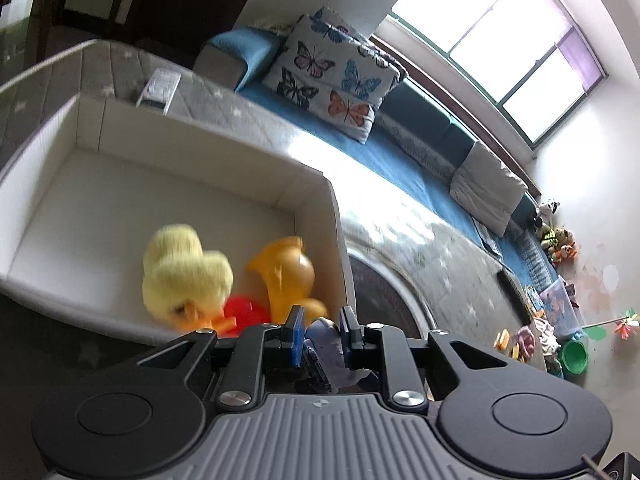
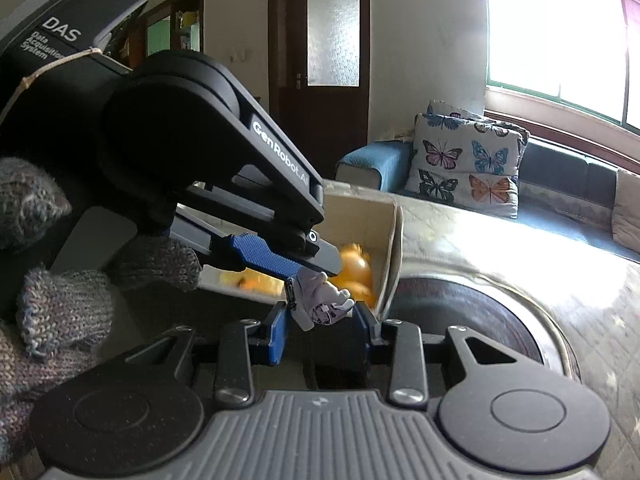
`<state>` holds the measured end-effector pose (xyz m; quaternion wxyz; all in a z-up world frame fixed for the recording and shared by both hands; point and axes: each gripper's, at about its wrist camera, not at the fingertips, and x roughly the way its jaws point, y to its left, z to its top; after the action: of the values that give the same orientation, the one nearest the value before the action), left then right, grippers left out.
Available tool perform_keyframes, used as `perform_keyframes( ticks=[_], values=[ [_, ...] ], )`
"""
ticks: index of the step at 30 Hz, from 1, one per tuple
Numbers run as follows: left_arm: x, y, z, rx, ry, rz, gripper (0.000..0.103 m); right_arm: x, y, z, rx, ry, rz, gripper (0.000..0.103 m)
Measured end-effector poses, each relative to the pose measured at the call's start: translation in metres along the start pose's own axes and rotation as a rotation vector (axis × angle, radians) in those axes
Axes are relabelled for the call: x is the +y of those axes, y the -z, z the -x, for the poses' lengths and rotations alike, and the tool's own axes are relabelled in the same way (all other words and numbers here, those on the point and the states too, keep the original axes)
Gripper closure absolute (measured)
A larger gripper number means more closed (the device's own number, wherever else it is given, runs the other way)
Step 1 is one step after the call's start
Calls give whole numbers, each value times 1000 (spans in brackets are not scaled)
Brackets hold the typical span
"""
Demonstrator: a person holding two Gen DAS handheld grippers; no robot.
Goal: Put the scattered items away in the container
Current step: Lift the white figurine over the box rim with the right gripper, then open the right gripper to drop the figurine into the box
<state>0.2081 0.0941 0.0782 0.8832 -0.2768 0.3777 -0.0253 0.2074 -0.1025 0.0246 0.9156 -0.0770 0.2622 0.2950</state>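
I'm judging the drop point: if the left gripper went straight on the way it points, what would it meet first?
Probably the orange toy lying in the white box, just ahead of the left gripper, which holds a small pale toy. Depth is unclear.

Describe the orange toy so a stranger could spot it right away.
Find the white box on the grey star-print mat. In its near corner lie three toys. The orange toy is smooth and glossy, between the fluffy yellow duck and the box wall.
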Motion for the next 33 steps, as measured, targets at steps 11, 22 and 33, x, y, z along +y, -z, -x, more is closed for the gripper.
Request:
perform_keyframes(
  ticks=[11,22,33],
  values=[
    [20,-24,-20,-5,-31,7,83,-2,-11,-28,18,-22,-30,69],
    [28,-20,-20,1,-52,23,77,4,-5,-27,26,-28,-43,68],
    [26,-14,-2,-16,-36,23,77,7,-3,-10,6,-26,-31,66]
  ],
)
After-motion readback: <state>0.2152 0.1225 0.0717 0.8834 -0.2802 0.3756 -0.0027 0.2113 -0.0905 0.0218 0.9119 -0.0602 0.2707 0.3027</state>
